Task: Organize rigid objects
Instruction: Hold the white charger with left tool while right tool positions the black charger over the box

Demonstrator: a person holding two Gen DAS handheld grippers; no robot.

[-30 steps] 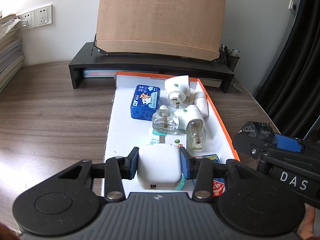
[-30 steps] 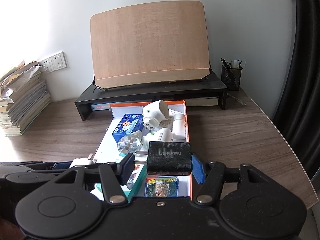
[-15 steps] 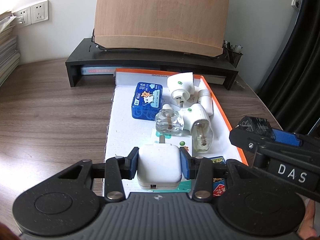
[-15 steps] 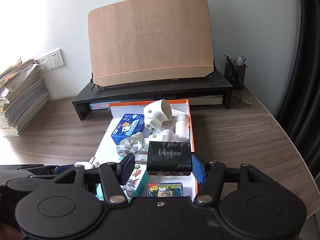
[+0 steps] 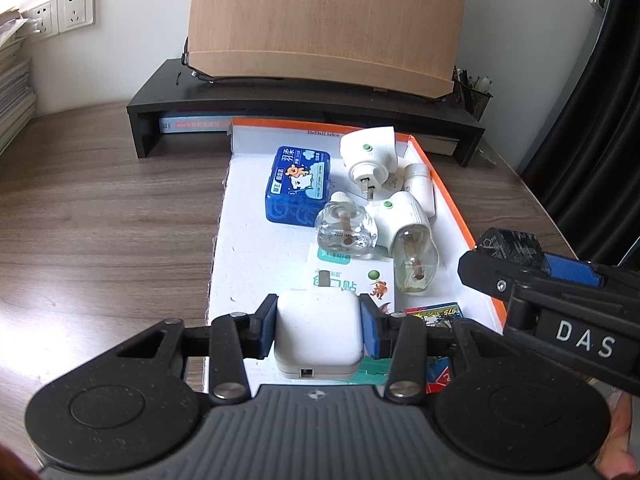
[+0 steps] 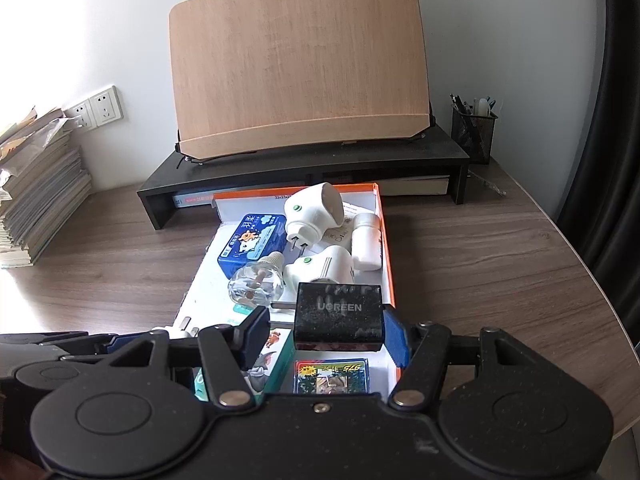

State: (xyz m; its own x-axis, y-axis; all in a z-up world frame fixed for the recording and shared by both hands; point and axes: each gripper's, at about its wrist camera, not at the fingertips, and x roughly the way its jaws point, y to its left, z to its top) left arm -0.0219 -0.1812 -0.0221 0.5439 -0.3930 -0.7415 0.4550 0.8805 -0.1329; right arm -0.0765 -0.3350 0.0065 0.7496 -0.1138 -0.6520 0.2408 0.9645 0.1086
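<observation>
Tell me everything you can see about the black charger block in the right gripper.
The black UGREEN charger is a squarish matte plastic block, dusty and smudged, with pale lettering on its upper face. A metal prong juts from its left side. The right gripper holds it above the near end of the orange-rimmed box; the blue right pad presses its side, while a gap shows at the left pad. In the left wrist view its marked end shows.

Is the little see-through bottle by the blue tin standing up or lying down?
Lying down: the clear bottle rests on its side in the box.
</observation>
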